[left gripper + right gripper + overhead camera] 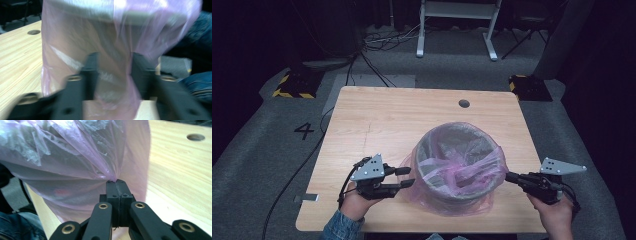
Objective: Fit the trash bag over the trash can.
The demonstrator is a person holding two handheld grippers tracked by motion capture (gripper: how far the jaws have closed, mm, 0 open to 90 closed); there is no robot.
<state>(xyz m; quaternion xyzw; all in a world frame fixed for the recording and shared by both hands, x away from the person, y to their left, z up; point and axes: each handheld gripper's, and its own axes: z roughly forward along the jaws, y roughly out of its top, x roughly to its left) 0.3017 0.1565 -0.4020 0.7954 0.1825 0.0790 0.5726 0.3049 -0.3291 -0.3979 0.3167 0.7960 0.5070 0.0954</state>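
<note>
A grey round bin [447, 145] stands on the wooden table [377, 115], lined with a thin pink plastic bag [462, 167] that drapes over its rim and down its sides. My left gripper [410, 177] is at the bin's left side and is open. In the blurred left gripper view the bag [75, 50] hangs between the spread jaws of the left gripper [113, 62]. My right gripper [508, 176] is at the bin's right side. In the right gripper view the right gripper [116, 182] is shut on a gathered pinch of the bag [75, 157].
A round cable hole [464, 103] sits near the table's far edge. Beyond the table stand a white frame [457, 20], floor cables [372, 55] and two yellow-black blocks [294, 82]. A "4" [304, 131] marks the grey floor at the left.
</note>
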